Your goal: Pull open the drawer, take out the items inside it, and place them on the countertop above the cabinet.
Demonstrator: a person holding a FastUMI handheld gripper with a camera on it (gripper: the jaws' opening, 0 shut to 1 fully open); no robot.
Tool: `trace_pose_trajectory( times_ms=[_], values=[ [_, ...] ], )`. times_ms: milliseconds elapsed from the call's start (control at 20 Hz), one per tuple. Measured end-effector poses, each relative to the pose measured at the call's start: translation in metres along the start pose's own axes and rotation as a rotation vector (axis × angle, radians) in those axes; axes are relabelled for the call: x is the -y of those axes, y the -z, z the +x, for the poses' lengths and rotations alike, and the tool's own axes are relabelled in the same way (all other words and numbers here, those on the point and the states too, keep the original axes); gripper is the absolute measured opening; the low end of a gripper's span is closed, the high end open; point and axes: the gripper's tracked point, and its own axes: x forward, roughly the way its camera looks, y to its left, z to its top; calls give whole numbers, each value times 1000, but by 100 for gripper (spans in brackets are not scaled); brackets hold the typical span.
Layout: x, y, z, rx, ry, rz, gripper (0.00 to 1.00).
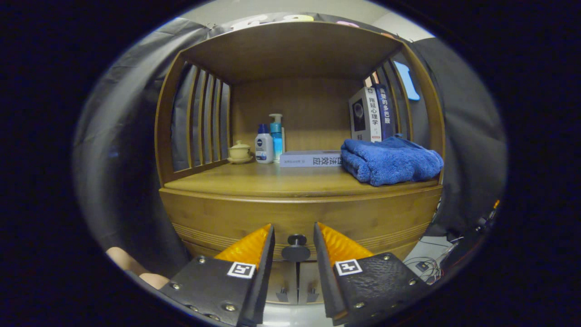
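Between parted gripper (294,236) fingers, drawer knob (296,247)

White book (363,116) spine: 拖延心理学; blue book (385,113) beside it: 贪婪的多巴胺 (top characters unsure). Square coded markers sit on the gripper (293,225), its jaws apart, flanking the knob (296,247).

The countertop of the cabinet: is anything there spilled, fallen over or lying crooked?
Nothing stands out. On the countertop the bottles and the small lidded cup stand upright, one book lies flat, the blue towel lies folded. The drawer is shut; the open gripper flanks its knob.
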Motion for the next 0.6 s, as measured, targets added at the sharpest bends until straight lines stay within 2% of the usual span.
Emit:
trace_pose_trajectory(
  times_ms=[150,300,400,550,600],
  values=[
    [4,0,7,2,25,-24,51],
    [4,20,13,-40,36,-58,56],
    [7,35,14,-72,55,-91,57],
    [7,56,18,-118,55,-123,69],
    [7,58,23,-125,54,-124,68]
  ],
)
